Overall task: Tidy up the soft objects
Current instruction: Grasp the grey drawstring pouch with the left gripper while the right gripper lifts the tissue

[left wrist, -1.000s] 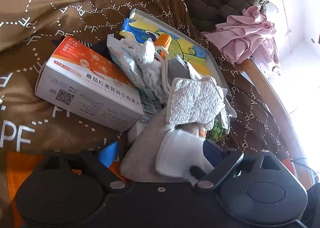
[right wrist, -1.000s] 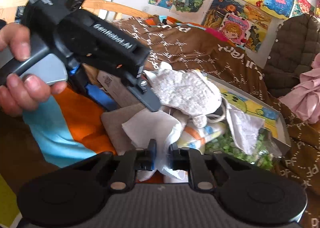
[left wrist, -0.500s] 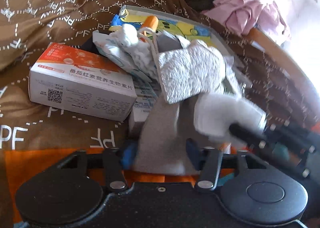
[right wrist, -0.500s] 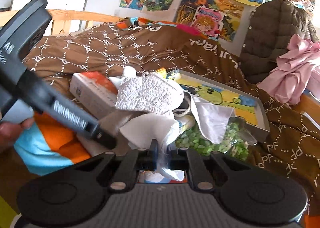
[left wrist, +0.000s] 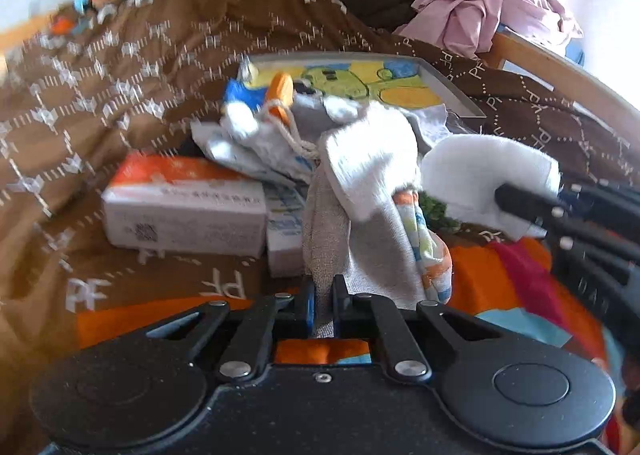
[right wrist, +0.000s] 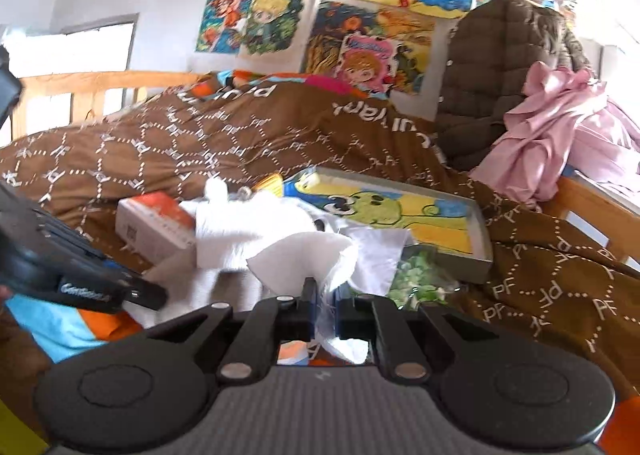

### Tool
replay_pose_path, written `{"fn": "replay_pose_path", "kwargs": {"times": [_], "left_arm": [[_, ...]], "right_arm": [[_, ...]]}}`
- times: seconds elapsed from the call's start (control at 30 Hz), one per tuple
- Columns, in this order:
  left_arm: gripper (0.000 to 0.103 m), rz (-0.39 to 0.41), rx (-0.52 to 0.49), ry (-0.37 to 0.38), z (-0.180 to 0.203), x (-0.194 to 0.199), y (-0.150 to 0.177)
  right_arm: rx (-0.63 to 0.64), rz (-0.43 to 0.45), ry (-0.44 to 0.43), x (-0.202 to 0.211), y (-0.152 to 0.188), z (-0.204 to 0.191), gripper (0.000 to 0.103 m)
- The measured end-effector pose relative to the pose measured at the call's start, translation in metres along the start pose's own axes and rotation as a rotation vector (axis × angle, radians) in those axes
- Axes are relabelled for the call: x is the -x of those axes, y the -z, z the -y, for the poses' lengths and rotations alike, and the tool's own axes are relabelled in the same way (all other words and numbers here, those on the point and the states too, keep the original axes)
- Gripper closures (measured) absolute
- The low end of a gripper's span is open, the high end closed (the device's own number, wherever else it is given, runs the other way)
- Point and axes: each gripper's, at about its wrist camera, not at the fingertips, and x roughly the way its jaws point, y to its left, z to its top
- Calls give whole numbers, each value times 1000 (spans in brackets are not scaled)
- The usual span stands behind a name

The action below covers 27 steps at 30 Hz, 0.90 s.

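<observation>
Now grey cloth pinched in left tongs, white tissue in right tongs

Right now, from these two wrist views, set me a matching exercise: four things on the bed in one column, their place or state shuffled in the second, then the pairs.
Things:
1. grey linen cloth
2. white cloth
3. orange-and-white box
4. pink garment

Place or state:
A. heaped at the bed's wooden rail
B. pinched in the left gripper
C. lying on the brown quilt
D. pinched in the right gripper

Pairs: 1-B, 2-D, 3-C, 4-A
</observation>
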Motion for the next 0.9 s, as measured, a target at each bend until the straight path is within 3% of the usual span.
{"fn": "replay_pose_path", "kwargs": {"times": [0.37,0.73,0.9], "left_arm": [[96,121,-298,-174,25,51,-8],[96,288,-287,-158,34,86,-41],[96,373,-275,-163,39,89,-65]], "right_arm": [[4,98,62,19,-7,-1,94],[-46,223,165,35,-16,10,94],[-98,233,186,27,-20,21,94]]}}
